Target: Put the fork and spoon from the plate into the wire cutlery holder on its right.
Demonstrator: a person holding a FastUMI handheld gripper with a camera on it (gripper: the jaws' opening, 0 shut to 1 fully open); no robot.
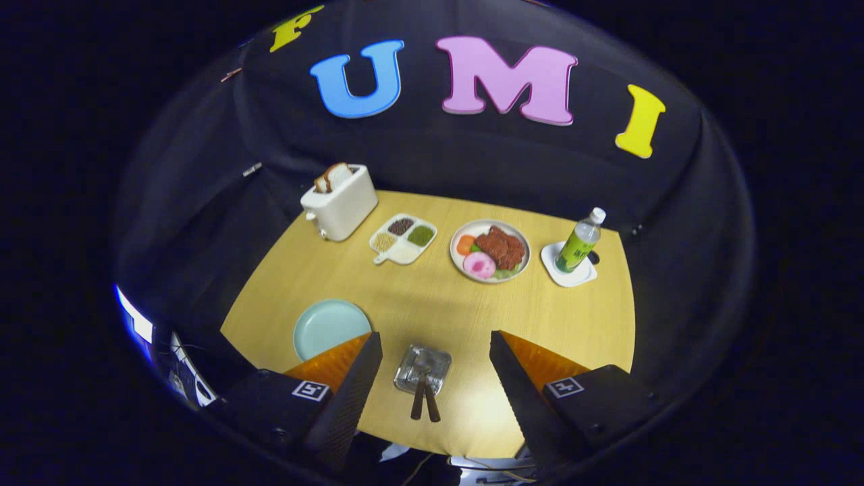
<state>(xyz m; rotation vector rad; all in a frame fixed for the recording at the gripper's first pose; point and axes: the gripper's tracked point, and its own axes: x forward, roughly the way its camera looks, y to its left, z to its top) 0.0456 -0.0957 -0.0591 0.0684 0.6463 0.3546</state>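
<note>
— Where is your gripper right now, and what's in it?

— I hold it high above the near end of the table, looking down. Its fingers are spread wide and there is nothing between the pads; neither finger touches anything.

— And the cutlery?

— The wire cutlery holder sits on the table in the gap between my two fingers, about midway, well below them. Two dark handles stick out of it, close together and nearly parallel. I take these for the fork and spoon, though I can't tell which is which from here.

— The plate?

— The pale blue-green plate lies to the left of the holder, just beyond my left finger, which covers its near edge. The part of it I can see is bare.

— So which way do the handles run?

— Their long axis follows my fingers' own line: the working ends go down into the holder on the far side, and the handle ends point back toward me. That's what matters. I judge both pieces are already in, so the job looks about done. If I pull away, I should go straight up and back along that axis, keeping the fingers wide, so that neither tip clips a handle and tips the holder.

— Anything else close?

— No. The toaster, the food dish and the bottle stand well apart at the far side.
</note>
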